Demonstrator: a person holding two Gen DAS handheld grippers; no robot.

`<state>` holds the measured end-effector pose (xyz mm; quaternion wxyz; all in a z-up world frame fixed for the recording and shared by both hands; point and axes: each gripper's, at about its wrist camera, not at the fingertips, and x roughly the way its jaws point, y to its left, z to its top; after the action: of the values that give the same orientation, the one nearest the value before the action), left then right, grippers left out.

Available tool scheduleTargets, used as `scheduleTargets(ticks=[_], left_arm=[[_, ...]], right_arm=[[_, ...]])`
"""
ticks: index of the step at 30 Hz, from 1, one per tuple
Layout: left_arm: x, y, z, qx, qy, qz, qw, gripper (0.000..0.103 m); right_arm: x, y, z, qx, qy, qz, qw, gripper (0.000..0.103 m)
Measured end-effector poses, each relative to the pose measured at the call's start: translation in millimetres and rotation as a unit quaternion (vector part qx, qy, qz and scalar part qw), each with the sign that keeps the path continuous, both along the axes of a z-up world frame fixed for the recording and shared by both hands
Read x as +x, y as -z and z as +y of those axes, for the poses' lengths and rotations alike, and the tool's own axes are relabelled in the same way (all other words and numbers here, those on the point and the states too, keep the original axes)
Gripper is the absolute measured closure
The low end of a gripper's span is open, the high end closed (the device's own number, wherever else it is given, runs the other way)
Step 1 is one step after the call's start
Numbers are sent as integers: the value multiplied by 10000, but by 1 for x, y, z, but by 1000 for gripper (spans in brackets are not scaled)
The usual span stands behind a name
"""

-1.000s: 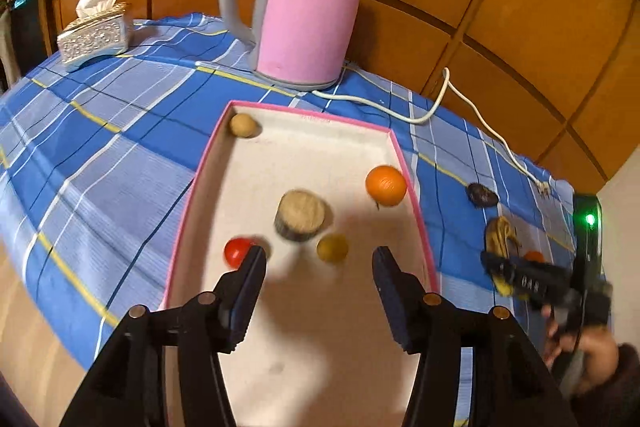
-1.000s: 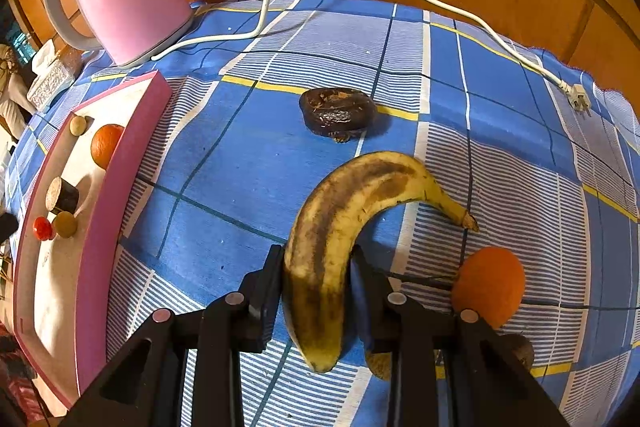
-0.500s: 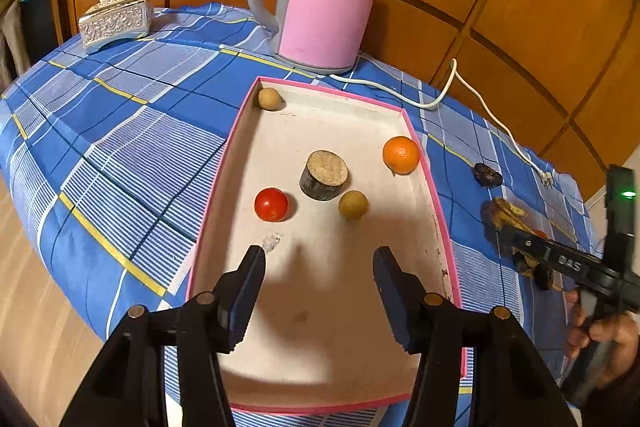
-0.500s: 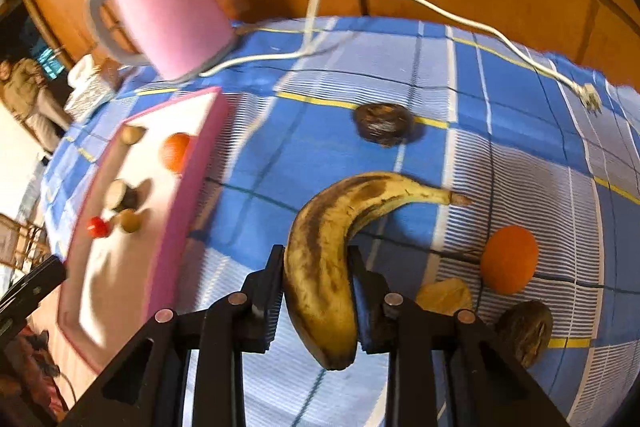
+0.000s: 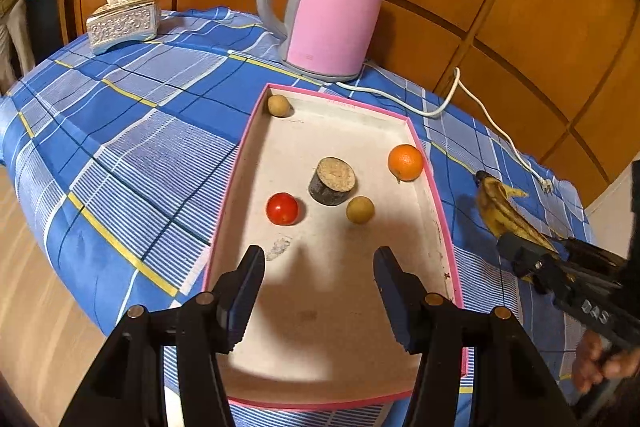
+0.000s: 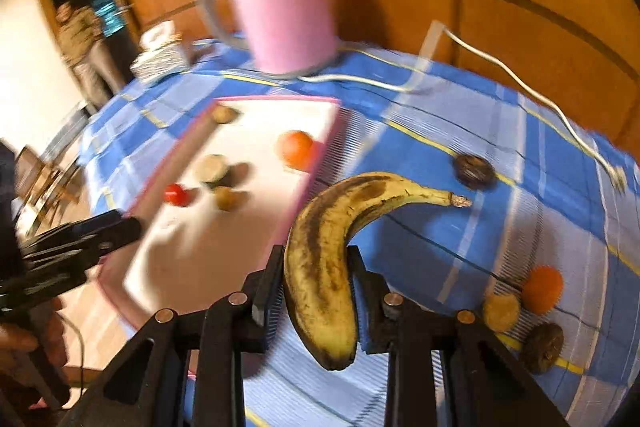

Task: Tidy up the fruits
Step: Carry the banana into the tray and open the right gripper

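My right gripper (image 6: 316, 259) is shut on a spotted, browning banana (image 6: 324, 267) and holds it in the air just right of the pink-rimmed tray (image 6: 316, 183). The left wrist view shows that banana (image 5: 500, 207) beside the tray's right rim (image 5: 436, 211). In the tray lie an orange (image 5: 405, 162), a red tomato (image 5: 282, 209), a brown stump-like piece (image 5: 333, 181) and two small tan fruits (image 5: 360, 209). Over the tray's near end my left gripper (image 5: 320, 291) hangs open with nothing between its fingers. On the cloth lie a dark fruit (image 6: 473, 171), an orange (image 6: 542, 289), a tan fruit (image 6: 501, 311) and a brown one (image 6: 543, 347).
A pink kettle (image 5: 332, 3) stands behind the tray, its white cord (image 5: 460, 95) trailing right along the wooden wall. A tissue box (image 5: 124, 19) sits at the far left corner. The blue checked cloth drops off at the table's left edge. A person (image 6: 80, 39) stands in the doorway.
My right gripper has lifted the banana off the cloth and carried it left to the tray's edge, rolling as it went. The left gripper drew back a little, so more of the tray shows.
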<state>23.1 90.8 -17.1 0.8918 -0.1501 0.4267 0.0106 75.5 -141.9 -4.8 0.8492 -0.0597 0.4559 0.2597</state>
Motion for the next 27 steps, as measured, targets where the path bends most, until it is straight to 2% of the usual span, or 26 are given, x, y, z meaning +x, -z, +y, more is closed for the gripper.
scheduleTargets(ticks=[4, 8, 13, 16, 20, 25, 27], left_arm=[[-5, -3, 11, 19, -145, -41, 9999, 45], [-11, -3, 24, 33, -327, -48, 9994, 45], [-15, 2, 32, -3, -415, 20, 9991, 45], [-17, 4, 35, -18, -465, 44, 9989, 45], [-18, 6, 34, -38, -444, 47, 9990, 45], [-18, 5, 32, -45, -426, 65, 9991, 45], [-18, 5, 32, -33, -412, 57, 9991, 44]], right_arm=[[-14, -10, 35, 64, -549, -90, 9984, 74], [-24, 2, 76, -209, -1085, -7, 9939, 74], [-12, 32, 105, -824, -1252, 141, 9886, 74], [6, 43, 112, -1153, -1075, -47, 9875, 74], [26, 45, 113, -904, -847, 108, 9922, 74], [28, 45, 125, -589, -906, 303, 9937, 73], [26, 48, 128, -667, -970, 346, 9924, 68]])
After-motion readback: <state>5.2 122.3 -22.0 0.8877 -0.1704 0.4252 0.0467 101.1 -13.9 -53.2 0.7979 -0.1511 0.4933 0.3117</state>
